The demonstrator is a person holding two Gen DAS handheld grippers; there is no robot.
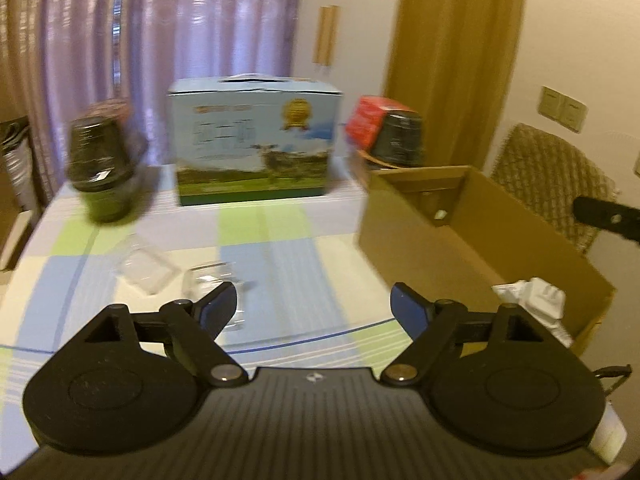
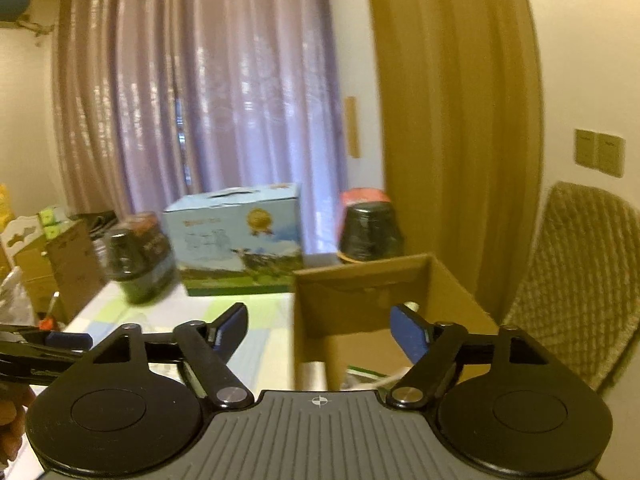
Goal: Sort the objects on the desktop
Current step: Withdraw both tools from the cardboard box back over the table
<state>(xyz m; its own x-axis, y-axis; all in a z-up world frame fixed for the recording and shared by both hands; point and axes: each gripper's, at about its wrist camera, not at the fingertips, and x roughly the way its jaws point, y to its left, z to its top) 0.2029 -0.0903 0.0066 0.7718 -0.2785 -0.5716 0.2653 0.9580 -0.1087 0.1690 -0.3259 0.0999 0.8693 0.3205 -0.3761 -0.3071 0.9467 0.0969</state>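
Observation:
Over the checked tablecloth (image 1: 280, 240) my left gripper (image 1: 314, 304) hangs open, with nothing between its blue fingertips. Two clear plastic boxes (image 1: 148, 268) (image 1: 208, 280) lie on the cloth just beyond its left finger. An open cardboard box (image 1: 460, 232) stands to the right, with white items (image 1: 532, 304) in its near corner. My right gripper (image 2: 320, 320) is open and empty, above the near edge of the same cardboard box (image 2: 360, 292). Pale and green items (image 2: 372, 376) lie inside, blurred. Each gripper shows at the edge of the other's view: the right gripper (image 1: 608, 218) and the left gripper (image 2: 40, 344).
At the back of the table stand a blue carton with a cow picture (image 1: 256, 140), a dark jar (image 1: 104, 160) to its left, and another dark jar (image 1: 400, 140) beside a red box (image 1: 368, 120). A woven chair (image 2: 580, 272) stands right of the cardboard box. Curtains hang behind.

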